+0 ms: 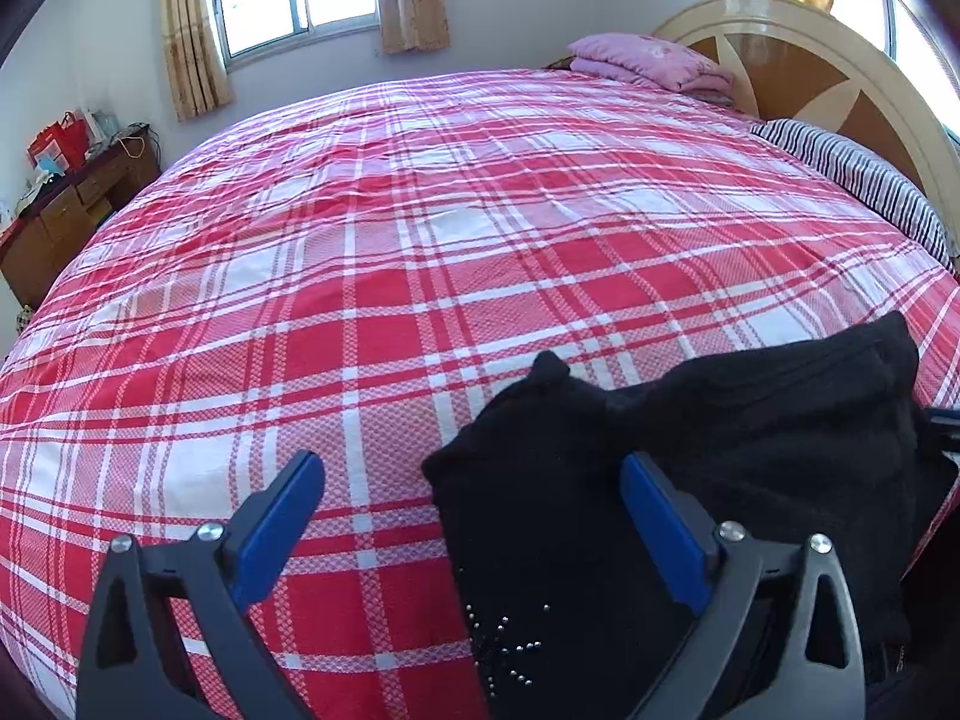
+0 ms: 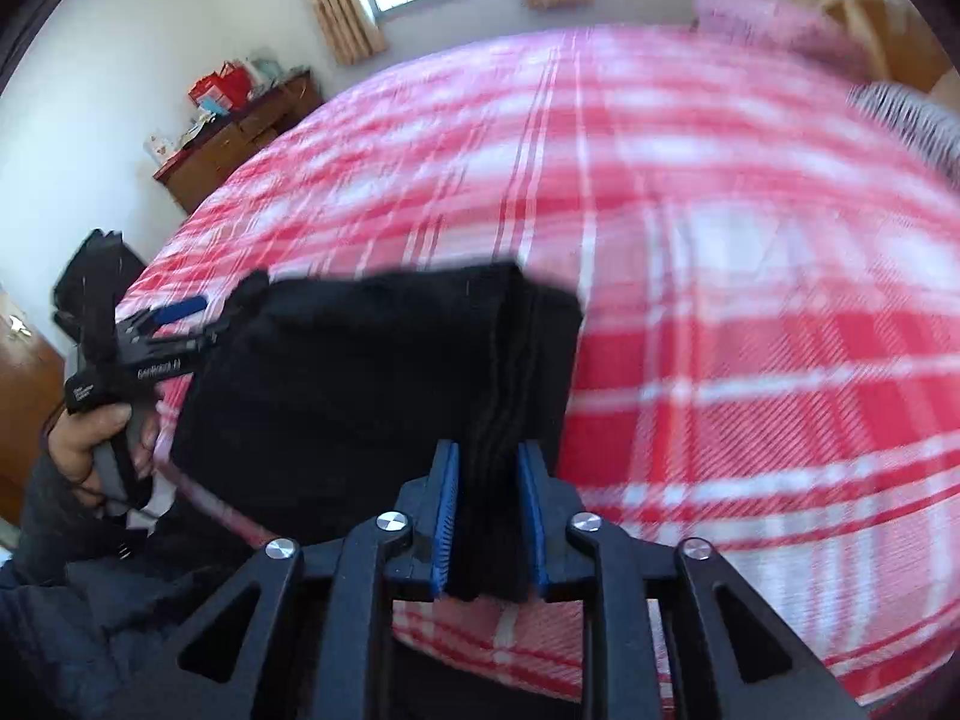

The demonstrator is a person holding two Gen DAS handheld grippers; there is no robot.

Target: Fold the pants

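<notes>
A: Where are the pants [image 2: 372, 396]?
B: Folded at the bed's [image 1: 420, 240] near edge; right tool [image 2: 489, 516] clenched on their fold.
A: Left tool [image 1: 474, 486]?
B: Released, straddling their left edge; the plaid beyond lies free.

left gripper [image 2: 174, 324] body, near left of the right wrist view: a line of small white lettering runs along its black side, too blurred to read with certainty
black strap [image 2: 81, 393] below that gripper: a small white printed mark, unreadable
red boxes [image 1: 57, 144] on the far left dresser [image 1: 72, 204]: printed panels, no words legible
elsewhere: no readable text, numbers or signs
</notes>
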